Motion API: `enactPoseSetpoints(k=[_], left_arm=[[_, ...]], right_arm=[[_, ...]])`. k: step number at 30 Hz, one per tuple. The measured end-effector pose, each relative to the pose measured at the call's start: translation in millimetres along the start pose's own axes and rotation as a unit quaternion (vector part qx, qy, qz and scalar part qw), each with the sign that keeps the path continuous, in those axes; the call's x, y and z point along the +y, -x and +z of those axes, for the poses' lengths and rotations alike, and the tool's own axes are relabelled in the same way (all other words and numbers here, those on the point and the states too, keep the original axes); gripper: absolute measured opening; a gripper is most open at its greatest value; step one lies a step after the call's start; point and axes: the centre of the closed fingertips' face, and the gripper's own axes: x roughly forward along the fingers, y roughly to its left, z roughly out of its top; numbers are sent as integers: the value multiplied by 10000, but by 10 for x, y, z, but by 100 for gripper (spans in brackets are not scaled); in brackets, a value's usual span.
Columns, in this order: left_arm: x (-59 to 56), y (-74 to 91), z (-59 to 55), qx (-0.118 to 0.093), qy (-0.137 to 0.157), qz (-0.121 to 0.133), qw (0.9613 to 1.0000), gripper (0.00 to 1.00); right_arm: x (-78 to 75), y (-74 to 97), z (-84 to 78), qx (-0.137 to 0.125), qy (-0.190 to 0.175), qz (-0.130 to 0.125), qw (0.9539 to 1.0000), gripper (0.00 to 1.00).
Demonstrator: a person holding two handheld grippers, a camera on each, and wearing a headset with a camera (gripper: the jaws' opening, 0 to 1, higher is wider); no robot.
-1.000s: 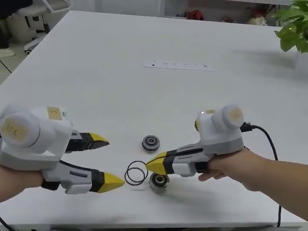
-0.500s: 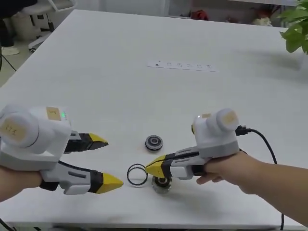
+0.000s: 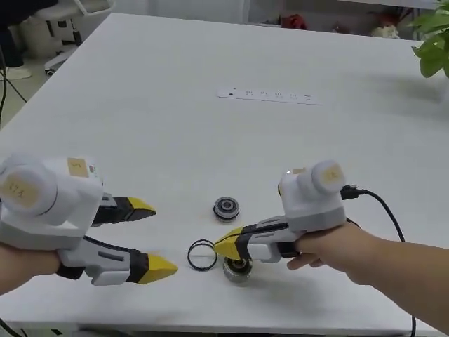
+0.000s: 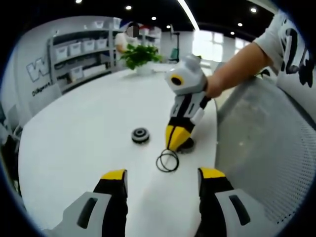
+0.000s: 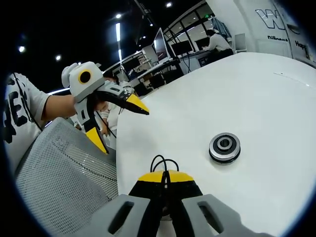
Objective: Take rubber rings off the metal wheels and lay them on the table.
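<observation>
Nearby, right hand-held gripper [image 3: 223, 245] closed over wheel [image 3: 238, 269], loose rubber ring [image 3: 202, 255] beside

You are working in bright, even light: ceiling lamps [image 4: 129, 7] are shining above the table [image 4: 74, 123] as small hard spots. The table is glowing without glare, and soft shadows are lying along its near edge. In both gripper views the table is curving at the edges.

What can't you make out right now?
Near wheel: head view, mostly covered by the right gripper; whether it carries a ring is unclear.
Loose rings: head view, overlapping, too thin to count.
Strip far across the table: head view, markings too small to read.
</observation>
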Motion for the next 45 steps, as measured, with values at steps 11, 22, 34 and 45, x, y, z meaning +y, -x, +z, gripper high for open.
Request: enactPoseSetpoints(k=[11,22,34,45], left_arm=[[-17,-20,9,38,-9,-29,10000,58],[-6,-25,-13,101,-9,-26,9999,58],[157,-3,96,27,-11,111,9999,57],[299,-63,183,-11,-20,155,9999,57]], right_arm=[[-69,-9,-23,13,-86,-166,9998,1],[-83,66,58,-192,-87,-185,9996,6],[-135,220,198,-470,-147,-255,9985,11],[-269,370,310,-668,-126,-465,9966,15]])
